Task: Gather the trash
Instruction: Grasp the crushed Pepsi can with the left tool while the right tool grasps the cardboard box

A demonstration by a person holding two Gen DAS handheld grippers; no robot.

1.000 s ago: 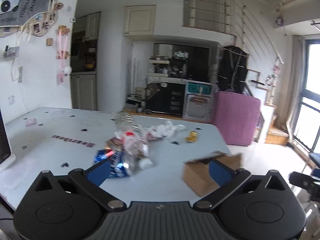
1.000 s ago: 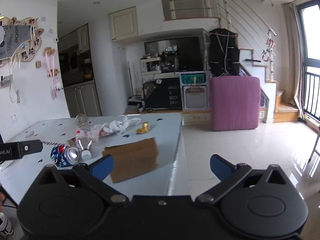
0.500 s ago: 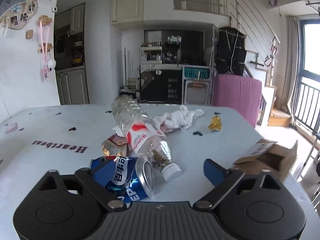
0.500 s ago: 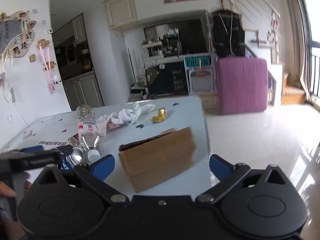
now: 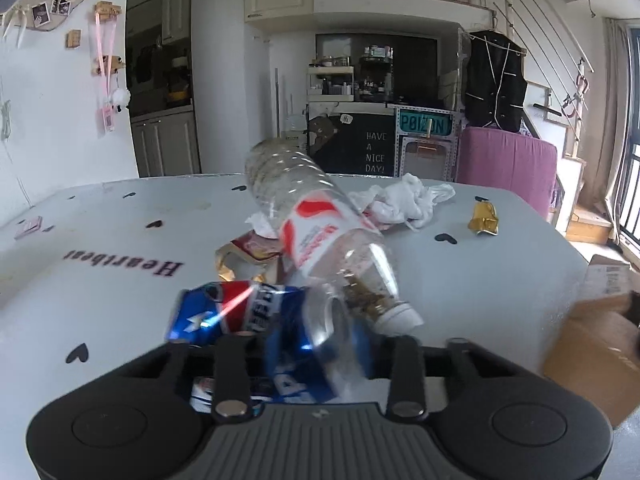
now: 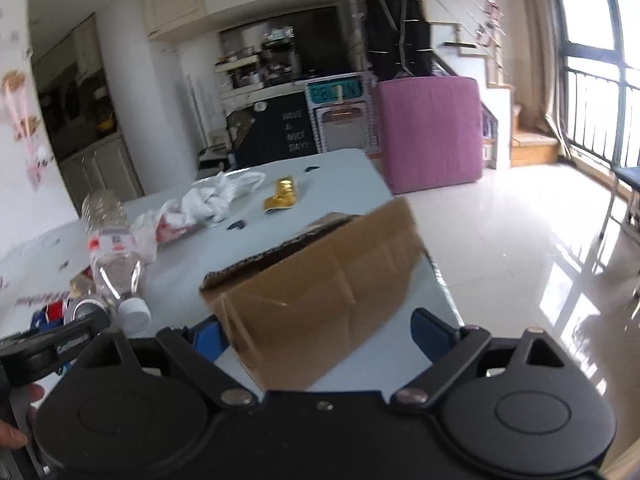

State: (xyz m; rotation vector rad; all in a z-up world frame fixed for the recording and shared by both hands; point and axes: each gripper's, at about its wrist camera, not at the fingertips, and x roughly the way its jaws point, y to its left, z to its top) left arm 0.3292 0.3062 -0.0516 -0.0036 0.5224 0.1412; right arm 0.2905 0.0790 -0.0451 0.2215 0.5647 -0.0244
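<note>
Left wrist view: my left tongs (image 5: 316, 364) clenched on a blue Pepsi can (image 5: 256, 320), low over the counter (image 5: 120, 240). Next, a clear plastic bottle (image 5: 320, 224) lying on wrappers; beyond, crumpled white plastic bag (image 5: 404, 200), gold wrapper (image 5: 485, 220). My right tongs (image 6: 316, 332) spread wide, straddling the cardboard box (image 6: 320, 292).

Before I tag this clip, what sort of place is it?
Most likely a lived-in loft apartment: a dining table strewn with trash, kitchen cabinets behind it, and a railed staircase climbing to an upper level beside a balcony window.
</note>
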